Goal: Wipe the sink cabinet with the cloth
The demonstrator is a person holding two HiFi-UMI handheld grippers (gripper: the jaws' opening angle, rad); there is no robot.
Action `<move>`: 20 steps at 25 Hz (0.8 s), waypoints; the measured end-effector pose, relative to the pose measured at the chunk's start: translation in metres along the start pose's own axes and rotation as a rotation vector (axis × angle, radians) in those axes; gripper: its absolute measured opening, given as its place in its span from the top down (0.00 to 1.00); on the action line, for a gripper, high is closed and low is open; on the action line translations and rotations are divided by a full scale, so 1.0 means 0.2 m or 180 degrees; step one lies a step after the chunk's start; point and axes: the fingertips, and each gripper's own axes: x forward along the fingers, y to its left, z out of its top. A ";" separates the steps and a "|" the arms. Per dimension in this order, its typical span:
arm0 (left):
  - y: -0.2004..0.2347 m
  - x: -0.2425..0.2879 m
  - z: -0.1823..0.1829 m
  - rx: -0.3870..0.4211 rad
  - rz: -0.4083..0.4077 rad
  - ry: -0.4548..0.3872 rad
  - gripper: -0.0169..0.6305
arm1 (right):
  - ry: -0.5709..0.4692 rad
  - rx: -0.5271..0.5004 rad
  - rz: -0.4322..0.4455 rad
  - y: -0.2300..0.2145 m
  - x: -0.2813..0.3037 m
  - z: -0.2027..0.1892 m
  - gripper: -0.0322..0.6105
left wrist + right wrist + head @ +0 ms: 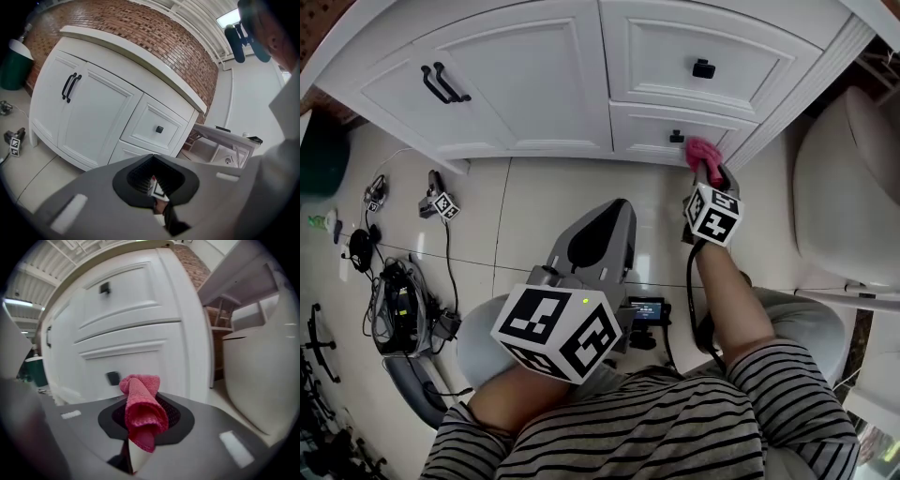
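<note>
From where I stand, the top of the sink cabinet [525,84] is cut off in the head view, and whether the cloth [703,150] actually touches the white panel or stops just short of it I cannot tell. The right gripper [708,171] is clamped on that cloth, a pink, knobbly-weave rag rolled into a loose tube. It pokes forward past the jaws at the right end of the lower drawer, just beside its small square black knob [676,137]. In the right gripper view the cloth [140,408] hides the middle of the ribbed black pads, and the knob [112,378] is blurred behind it. The left gripper [605,230] hangs low over the person's lap, well back from the cabinet. Its smooth grey jaws are drawn in to a thin slit with nothing between them. Through that slit, the left gripper view shows only a scrap of black-and-white marker that is hard to make out. The cabinet is painted white with raised frame mouldings, and two curved black bar handles [442,84] sit side by side on the doors. To the right, a glossy, rounded white toilet [848,187] runs out of frame. The floor [544,206] is pale, shiny tile, with a tangle of dark cables [398,300] lying at the left.
</note>
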 end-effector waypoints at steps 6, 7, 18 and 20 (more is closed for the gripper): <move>0.01 0.01 -0.02 0.0037 0.0033 0.0023 0.97 | 0.0145 -0.0656 0.1111 0.83 0.18 -0.23 0.82; 0.02 0.02 -0.02 0.0032 0.0043 0.0035 0.97 | 0.0145 -0.0786 0.1161 0.87 0.22 -0.25 0.82; 0.05 0.05 -0.01 0.0072 0.0073 0.0015 0.97 | 0.0111 -0.0589 0.0398 0.12 0.26 -0.20 0.81; 0.04 0.05 0.00 0.0098 0.0066 -0.0008 0.97 | 0.0121 -0.0458 0.0118 -0.09 0.24 -0.18 0.81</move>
